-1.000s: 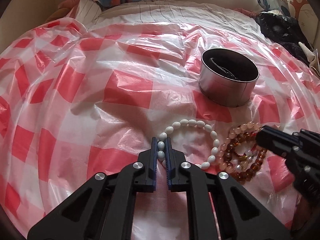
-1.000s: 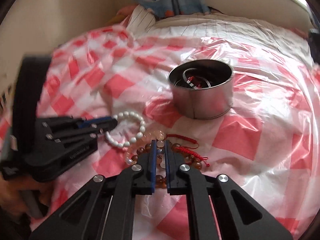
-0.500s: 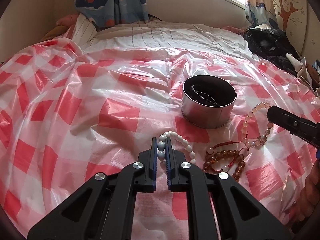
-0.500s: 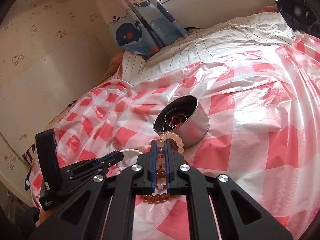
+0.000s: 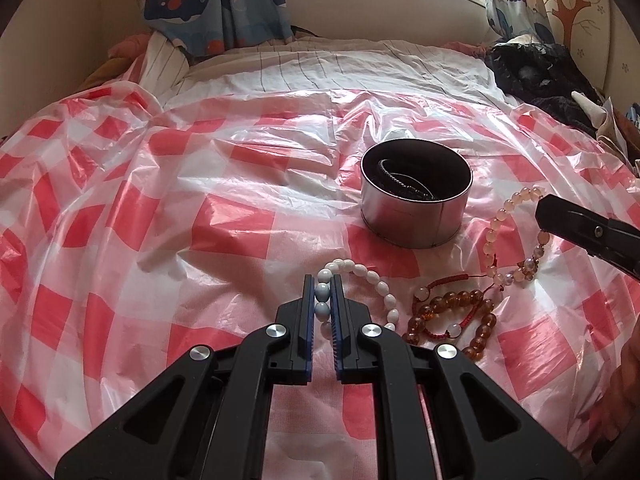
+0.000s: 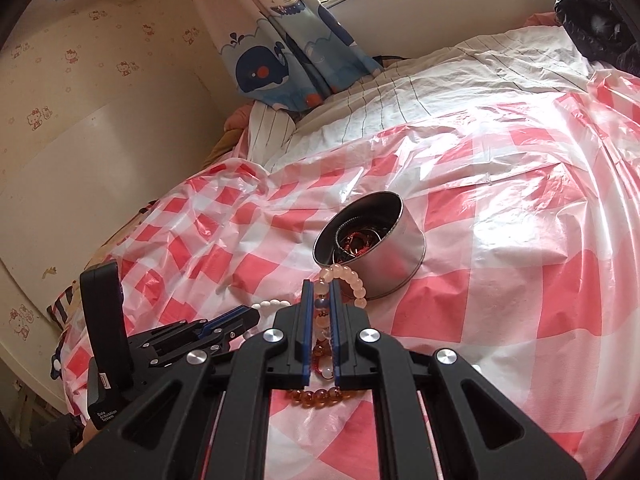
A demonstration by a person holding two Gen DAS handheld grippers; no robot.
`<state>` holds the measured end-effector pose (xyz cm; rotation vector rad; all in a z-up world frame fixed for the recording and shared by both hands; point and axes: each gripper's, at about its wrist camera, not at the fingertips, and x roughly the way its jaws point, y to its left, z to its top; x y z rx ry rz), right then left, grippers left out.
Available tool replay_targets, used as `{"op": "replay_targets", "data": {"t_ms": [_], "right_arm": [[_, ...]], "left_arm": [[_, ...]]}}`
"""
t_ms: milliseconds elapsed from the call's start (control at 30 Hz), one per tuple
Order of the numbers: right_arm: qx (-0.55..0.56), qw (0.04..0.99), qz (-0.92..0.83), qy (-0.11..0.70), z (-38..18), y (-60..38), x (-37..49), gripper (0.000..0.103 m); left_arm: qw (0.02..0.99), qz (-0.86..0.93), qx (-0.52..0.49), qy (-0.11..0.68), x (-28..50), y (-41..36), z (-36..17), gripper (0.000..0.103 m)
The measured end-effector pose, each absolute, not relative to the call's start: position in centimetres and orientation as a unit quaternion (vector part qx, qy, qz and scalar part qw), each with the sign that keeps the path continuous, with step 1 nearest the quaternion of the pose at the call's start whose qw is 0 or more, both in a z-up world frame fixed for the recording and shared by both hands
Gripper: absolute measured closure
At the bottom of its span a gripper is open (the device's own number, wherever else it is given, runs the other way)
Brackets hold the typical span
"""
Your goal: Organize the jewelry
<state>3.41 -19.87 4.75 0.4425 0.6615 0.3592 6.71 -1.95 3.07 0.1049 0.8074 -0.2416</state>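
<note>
A white oval-bead bracelet (image 5: pixel 360 280) and a pale pink round-bead bracelet (image 6: pixel 344 280) are pinched by the left hand-held gripper (image 5: pixel 322 300) and right hand-held gripper (image 6: pixel 321 312), presumably for the round silver metal tin (image 5: pixel 416 204) at one o'clock.

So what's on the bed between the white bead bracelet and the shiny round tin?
Only bare red-and-white checked plastic sheet, as the left wrist view shows. The white bead bracelet is pinched in the left gripper; the shiny round tin sits beyond.
</note>
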Motion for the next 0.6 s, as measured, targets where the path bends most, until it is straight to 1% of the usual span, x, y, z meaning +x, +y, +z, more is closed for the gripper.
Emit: {"op": "replay_targets", "data": {"t_ms": [600], "right_arm": [[0.213,0.907,0.173,0.320,4.76,-19.62,3.38,0.095]], "left_arm": [[0.911,-0.115,0.059,0.391,6.66,-2.21,3.01,0.096]]}}
